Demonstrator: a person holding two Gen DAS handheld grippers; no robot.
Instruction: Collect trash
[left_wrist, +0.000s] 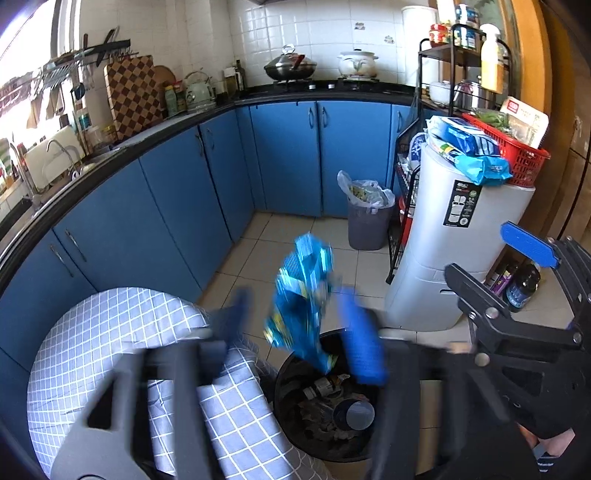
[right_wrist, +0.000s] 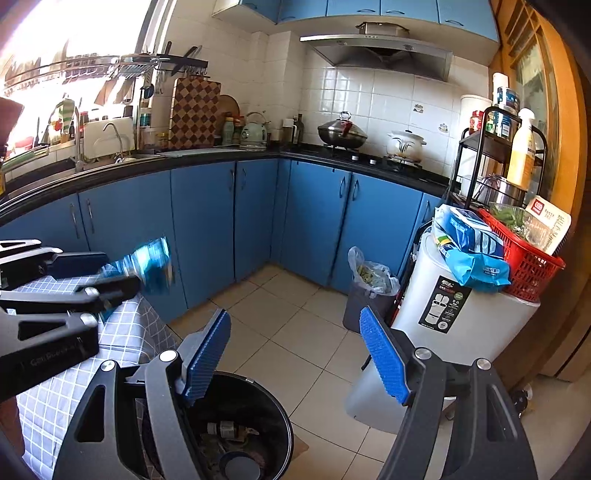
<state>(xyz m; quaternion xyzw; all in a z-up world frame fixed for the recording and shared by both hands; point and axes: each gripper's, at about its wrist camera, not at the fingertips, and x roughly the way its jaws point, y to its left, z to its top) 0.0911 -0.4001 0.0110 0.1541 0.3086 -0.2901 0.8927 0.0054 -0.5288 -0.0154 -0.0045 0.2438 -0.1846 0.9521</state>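
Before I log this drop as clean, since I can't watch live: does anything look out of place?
Nothing spilled. The blue wrapper is blurred between the open left gripper fingers, above the black bin; I cannot tell if it is touching them.

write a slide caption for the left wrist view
Left hand-held gripper open, blue wrapper above black bin.

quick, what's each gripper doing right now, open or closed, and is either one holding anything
Left gripper: open, blue wrapper loose between its fingers above the black bin.
Right gripper: open, holding nothing.
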